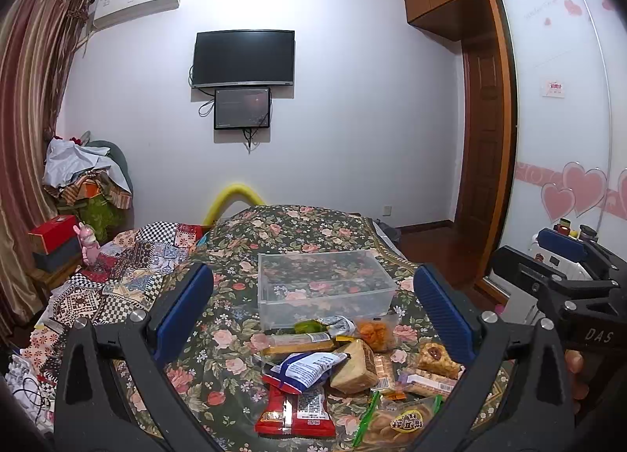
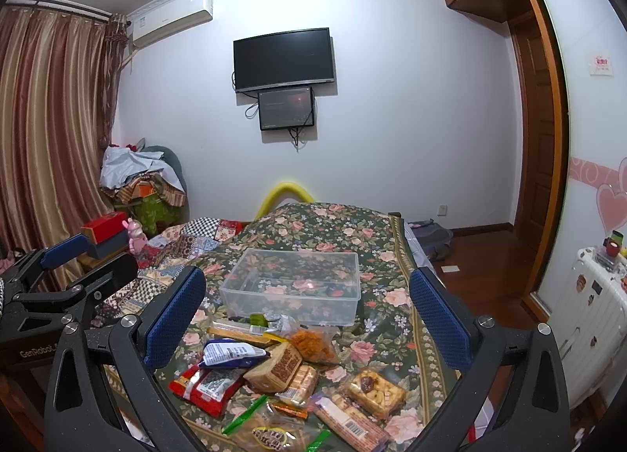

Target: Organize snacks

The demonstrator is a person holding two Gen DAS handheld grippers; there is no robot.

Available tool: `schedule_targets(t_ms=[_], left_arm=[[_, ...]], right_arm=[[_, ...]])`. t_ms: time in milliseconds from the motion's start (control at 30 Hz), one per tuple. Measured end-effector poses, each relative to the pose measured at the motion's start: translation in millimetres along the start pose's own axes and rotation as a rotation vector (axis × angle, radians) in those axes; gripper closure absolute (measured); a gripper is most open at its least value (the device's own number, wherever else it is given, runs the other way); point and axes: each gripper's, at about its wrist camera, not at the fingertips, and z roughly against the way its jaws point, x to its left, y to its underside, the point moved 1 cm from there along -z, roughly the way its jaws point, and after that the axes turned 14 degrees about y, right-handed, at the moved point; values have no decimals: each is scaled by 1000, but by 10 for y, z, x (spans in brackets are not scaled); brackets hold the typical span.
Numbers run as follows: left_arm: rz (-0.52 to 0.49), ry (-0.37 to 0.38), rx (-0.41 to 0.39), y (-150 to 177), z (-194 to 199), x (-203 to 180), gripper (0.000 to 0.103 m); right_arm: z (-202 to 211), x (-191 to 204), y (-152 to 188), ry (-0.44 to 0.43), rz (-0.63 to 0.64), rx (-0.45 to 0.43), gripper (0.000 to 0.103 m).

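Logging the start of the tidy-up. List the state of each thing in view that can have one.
Left gripper: open, holding nothing.
Right gripper: open, holding nothing.
Clear plastic box: no lid, empty, upright on the bedspread.
Snack packets: sealed, heaped loose in front of the box.
Television: screen dark.
Smaller screen: dimly lit.

dark floral bedspread [image 1: 313,232] | clear box [image 2: 292,287] | red packet [image 1: 296,412] | blue-white packet [image 2: 231,354]

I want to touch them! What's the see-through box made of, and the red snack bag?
The clear rectangular box: probably hard, glossy plastic; the flowered cloth shows through it. The red snack bag: seemingly thin, shiny plastic film, crinkled and glinting.
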Motion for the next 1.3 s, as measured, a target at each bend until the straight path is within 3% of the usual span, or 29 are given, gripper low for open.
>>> schedule_targets(t_ms=[733, 1067, 1133, 1200, 1300], left_arm=[[3, 6, 13, 58, -27, 22, 0], [31, 25, 74, 188, -148, 125, 0], [38, 25, 96, 230, -192, 160, 2], [39, 24, 124, 282, -240, 190, 13], [50, 29, 173, 365, -324, 239, 20]], right_arm=[[-38, 4, 54, -1, 1, 17, 0], [-190, 1, 183, 13, 6, 96, 0], [-215, 1, 210, 14, 11, 114, 0], [-247, -11, 256, 10, 12, 133, 0], [-293, -25, 331, 4, 18, 165, 0]])
